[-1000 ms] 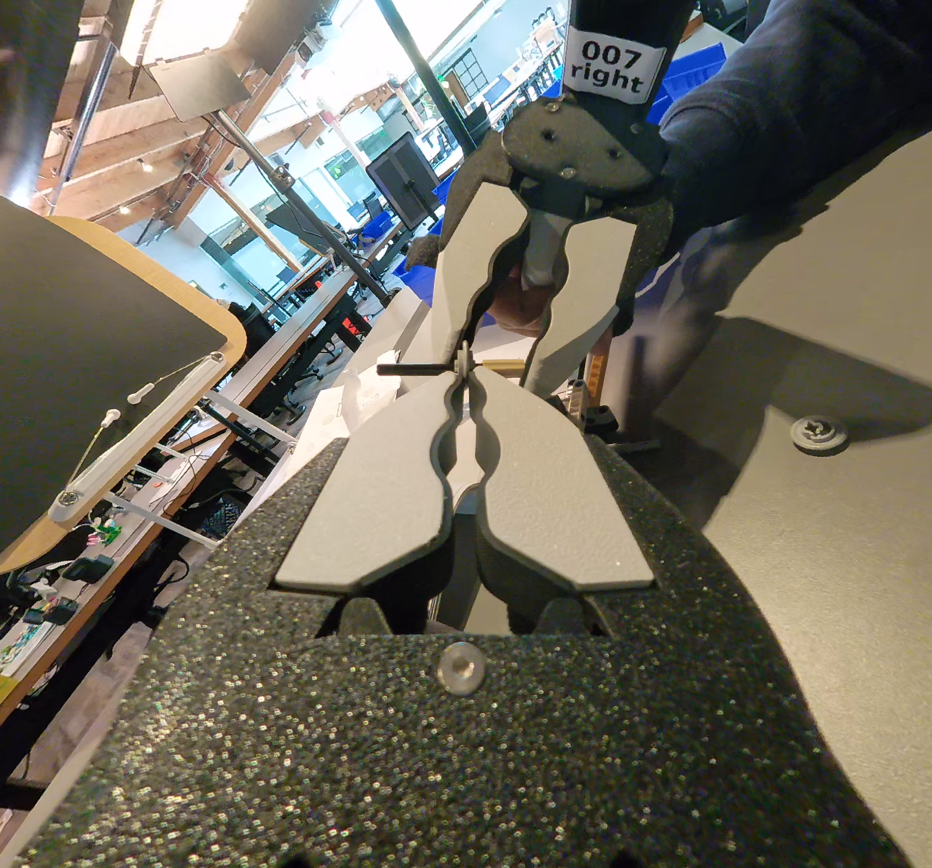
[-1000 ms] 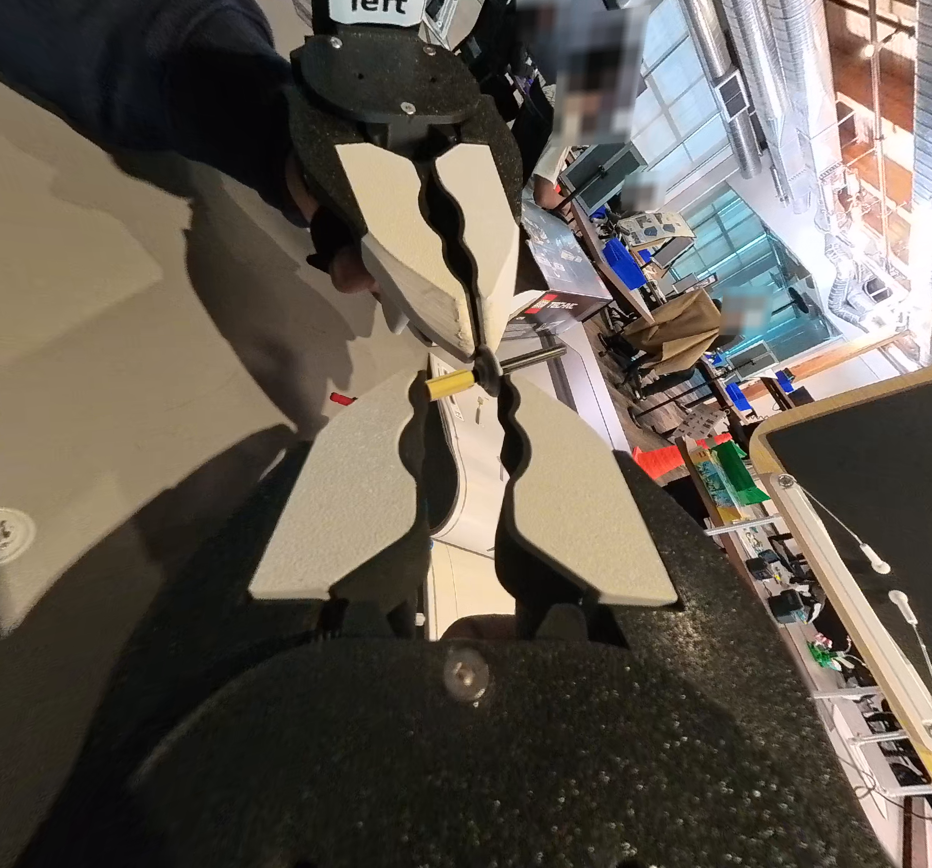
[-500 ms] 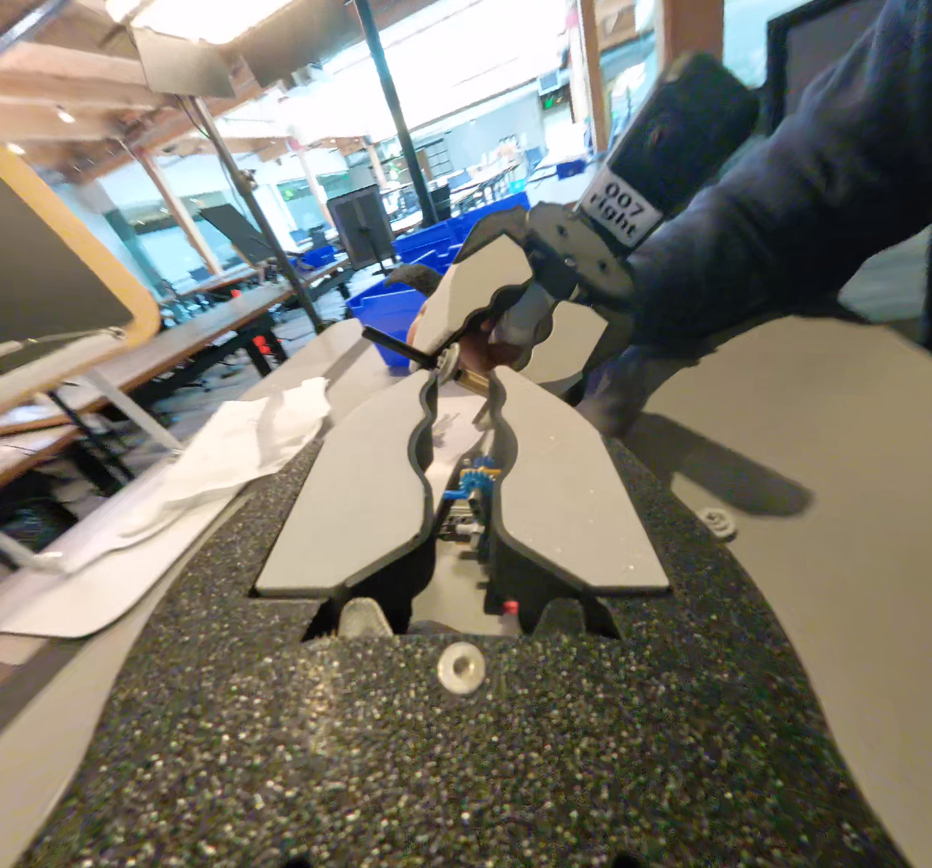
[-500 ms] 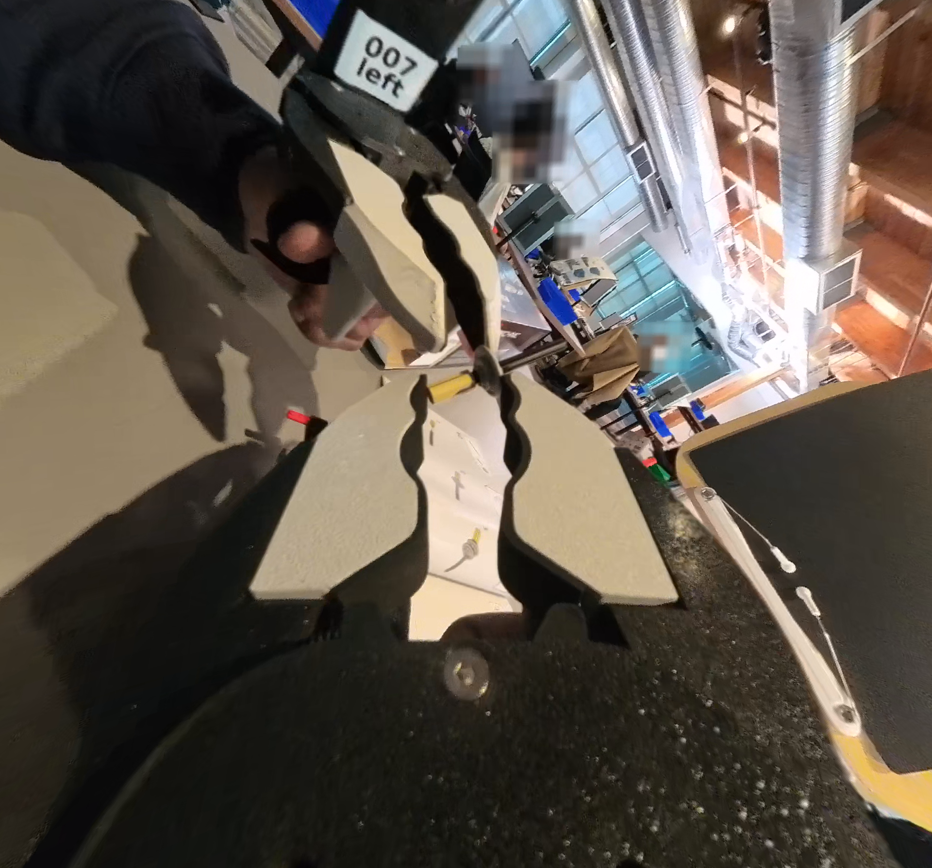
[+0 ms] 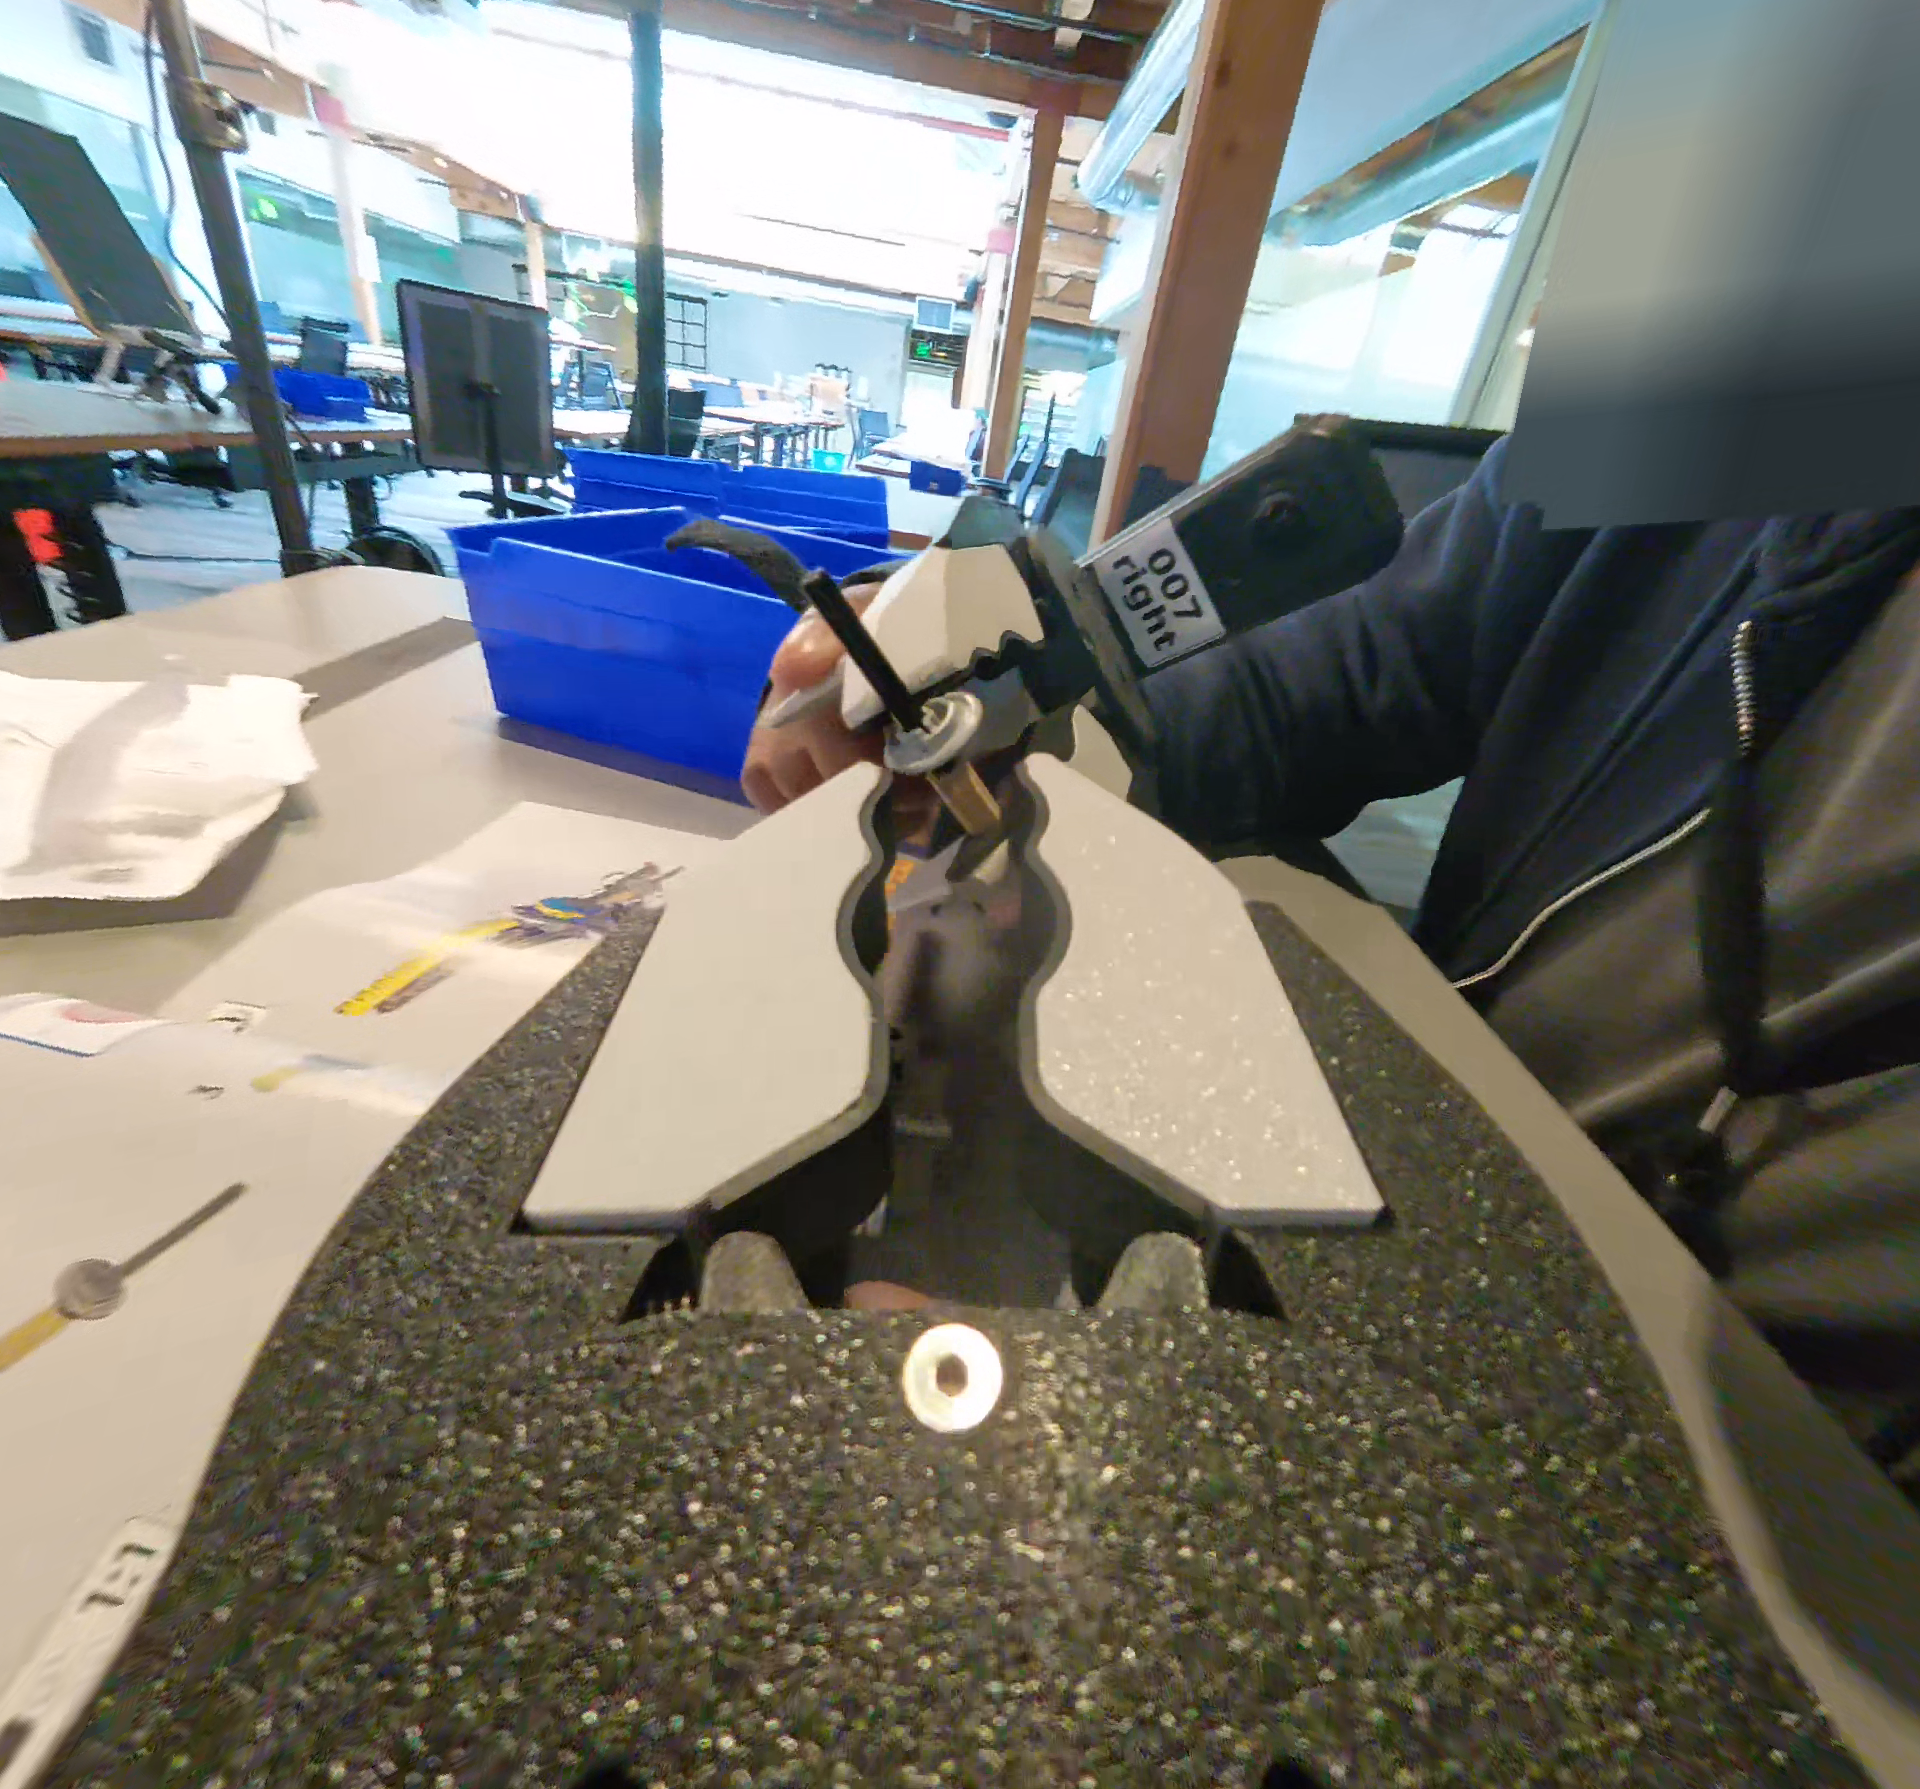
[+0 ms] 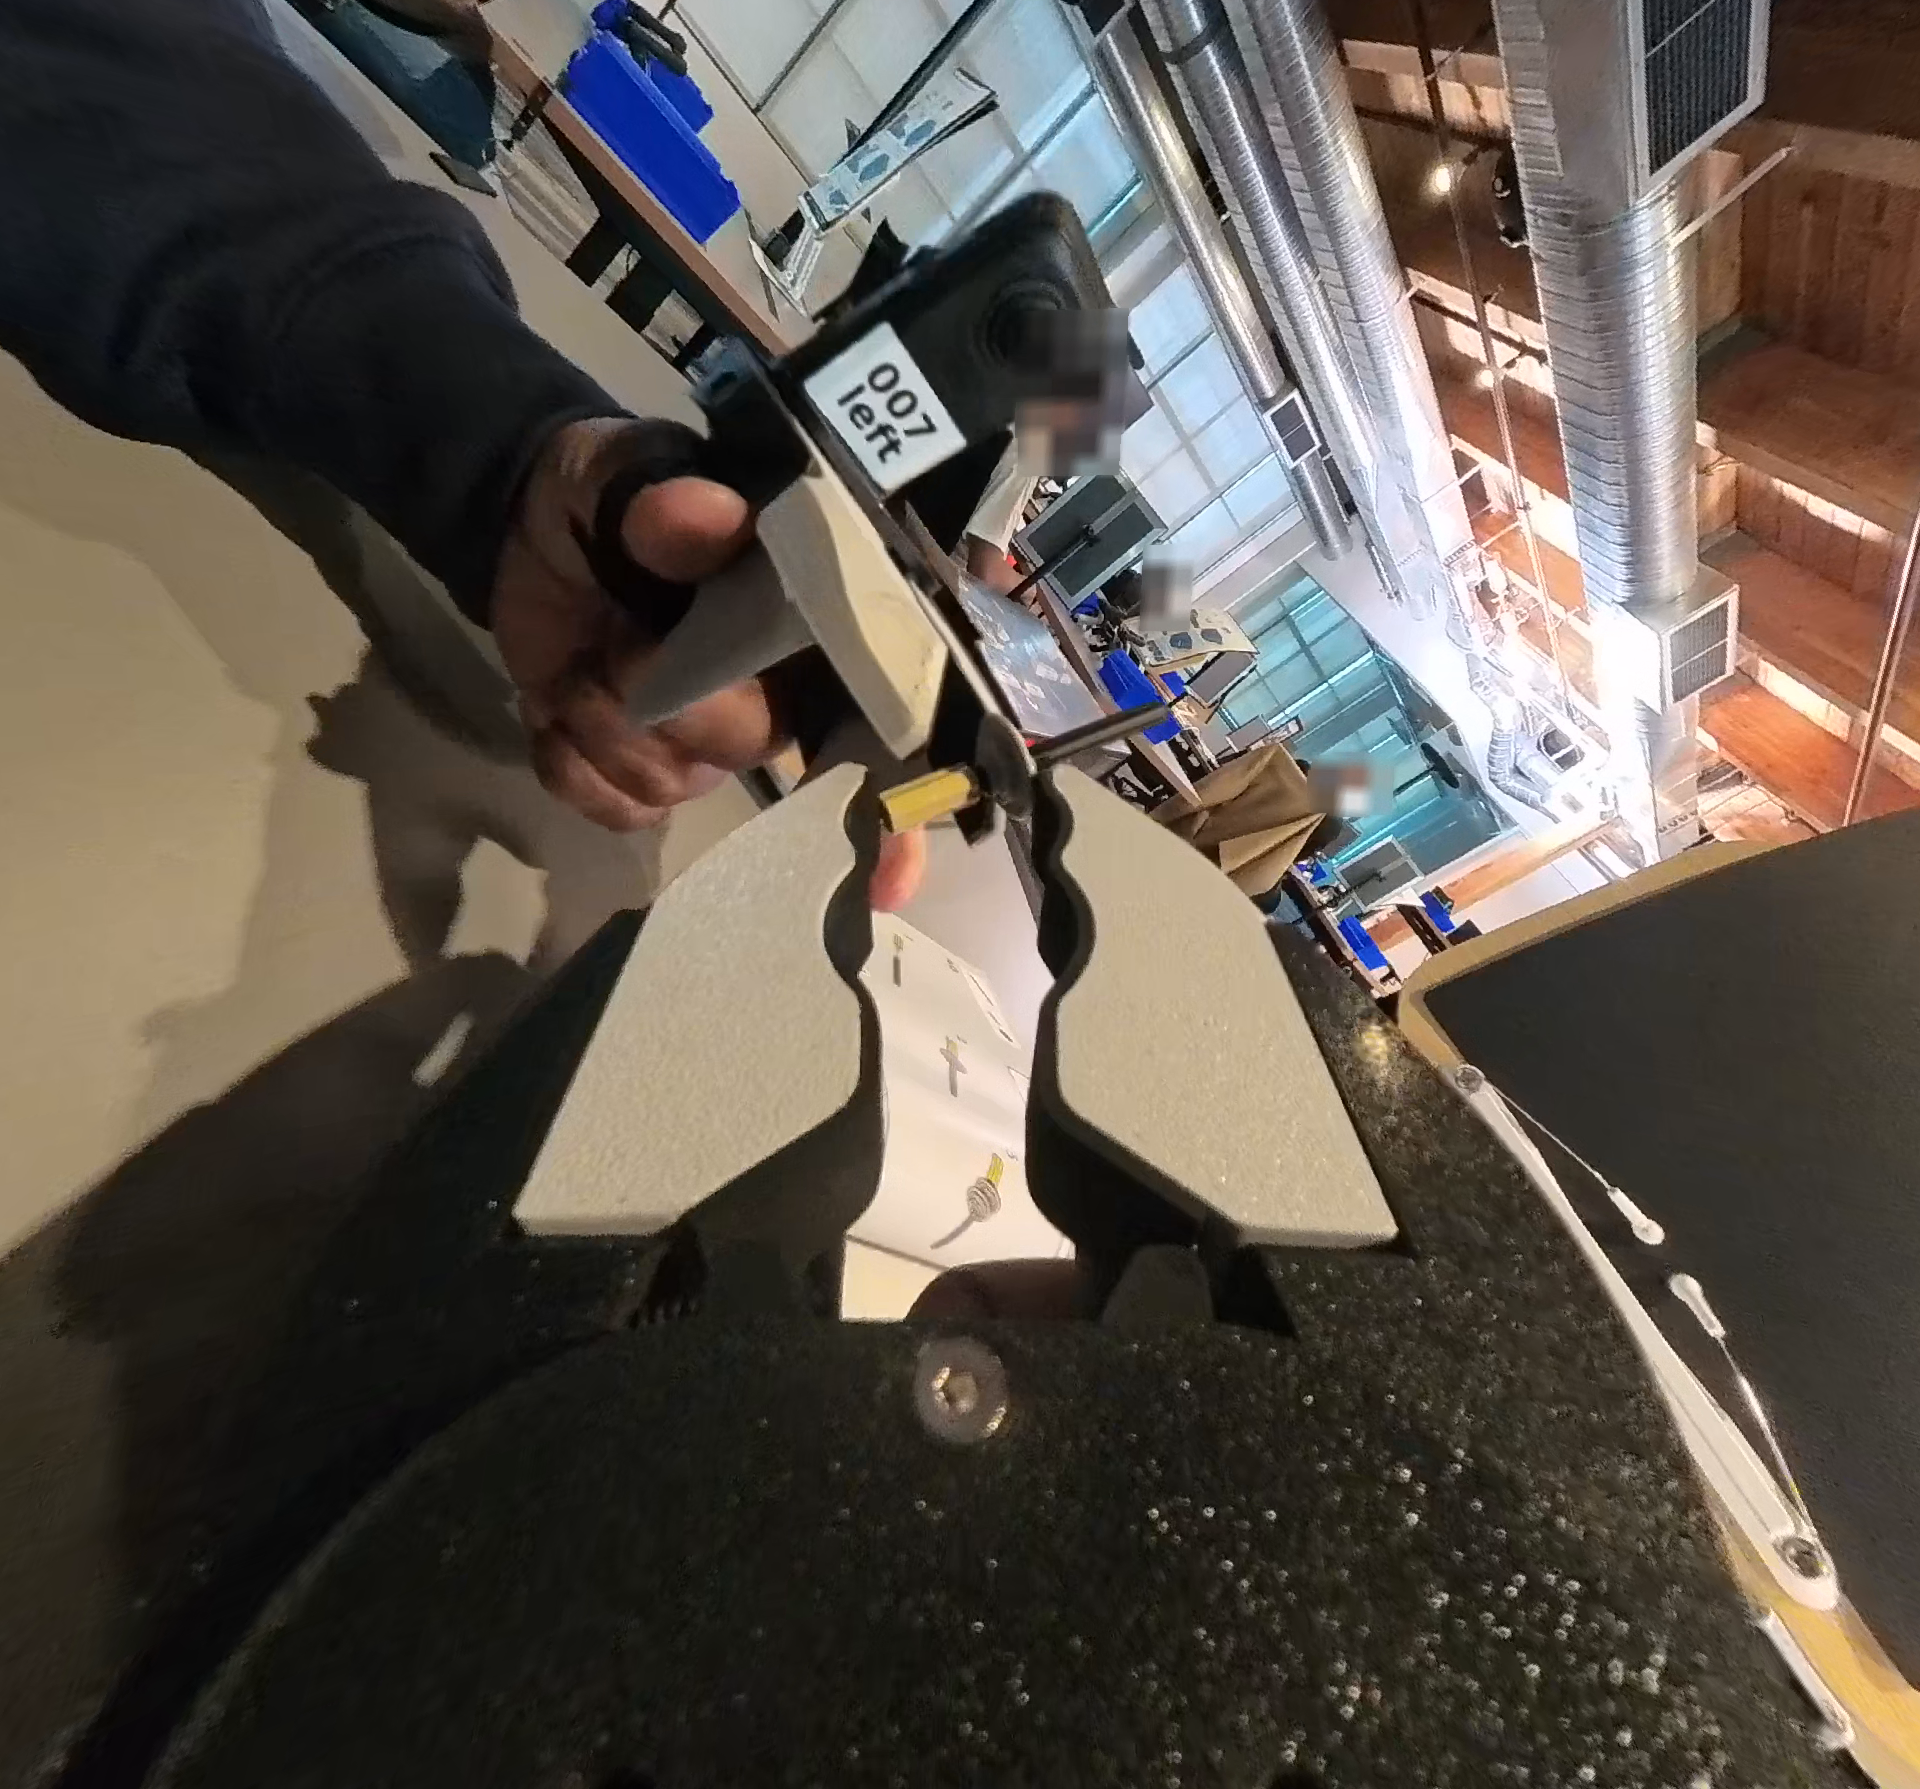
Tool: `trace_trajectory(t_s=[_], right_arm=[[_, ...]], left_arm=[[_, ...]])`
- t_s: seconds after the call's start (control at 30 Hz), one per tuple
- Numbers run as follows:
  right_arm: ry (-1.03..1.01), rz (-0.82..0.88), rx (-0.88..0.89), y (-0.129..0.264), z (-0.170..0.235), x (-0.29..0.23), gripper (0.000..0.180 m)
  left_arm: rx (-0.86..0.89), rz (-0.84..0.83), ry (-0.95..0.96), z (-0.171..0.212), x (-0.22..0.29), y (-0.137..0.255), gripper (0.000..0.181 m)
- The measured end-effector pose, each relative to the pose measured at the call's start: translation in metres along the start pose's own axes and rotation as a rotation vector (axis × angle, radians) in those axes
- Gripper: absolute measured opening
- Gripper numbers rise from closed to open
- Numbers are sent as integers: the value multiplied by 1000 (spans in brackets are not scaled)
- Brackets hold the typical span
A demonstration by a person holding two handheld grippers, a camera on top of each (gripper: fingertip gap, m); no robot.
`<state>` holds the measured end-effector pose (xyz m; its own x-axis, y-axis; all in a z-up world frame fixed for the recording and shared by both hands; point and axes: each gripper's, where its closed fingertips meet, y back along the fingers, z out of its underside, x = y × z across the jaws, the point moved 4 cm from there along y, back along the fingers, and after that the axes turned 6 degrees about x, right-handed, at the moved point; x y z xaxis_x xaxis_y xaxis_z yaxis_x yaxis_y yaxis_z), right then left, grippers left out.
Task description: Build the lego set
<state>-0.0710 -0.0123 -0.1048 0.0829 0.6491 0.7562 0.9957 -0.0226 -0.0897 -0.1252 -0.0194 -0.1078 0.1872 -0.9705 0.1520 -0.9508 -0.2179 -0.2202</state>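
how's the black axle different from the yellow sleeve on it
The black axle is thin and long; the yellow sleeve is short and thicker. The black axle sticks out bare past the grey disc; the yellow sleeve sits on the disc's other side, between the fingertips of the right gripper. Both lie along one line, as one assembly.

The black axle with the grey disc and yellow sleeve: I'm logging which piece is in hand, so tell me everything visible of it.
The thin black plastic axle runs through a round grey disc and ends in a short yellow sleeve. It is held in the air, tilted, above the grey table, where both grippers meet. The left gripper seems to hold the yellow end and the right gripper stands at the disc, but which one actually clamps cannot be told.
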Motion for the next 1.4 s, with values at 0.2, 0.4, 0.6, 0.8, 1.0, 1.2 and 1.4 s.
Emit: trace_trajectory(t_s=[0.2,0.4,0.6,0.8,1.0,1.2,1.4], right_arm=[[11,-14,13,-1,-3,-5,28],[6,-1,-14,-1,0,-2,28],[-6,-15,-20,0,1,-1,28],[-14,-4,-56,1,5,3,28],[-80,-10,-88,0,11,5,28],[-88,-11,-86,0,10,6,28],[-85,-15,-79,0,8,5,27]], left_arm=[[-13,31,92,6,2,-5,17],[-12,-12,33,4,-2,-3,16],[-19,-15,18,3,-2,-1,16],[33,-81,-95,-12,-5,7,16],[-43,-231,-519,-20,-2,9,14],[-140,-257,-676,-8,-1,4,10],[-139,-279,-704,-6,-1,3,4]])
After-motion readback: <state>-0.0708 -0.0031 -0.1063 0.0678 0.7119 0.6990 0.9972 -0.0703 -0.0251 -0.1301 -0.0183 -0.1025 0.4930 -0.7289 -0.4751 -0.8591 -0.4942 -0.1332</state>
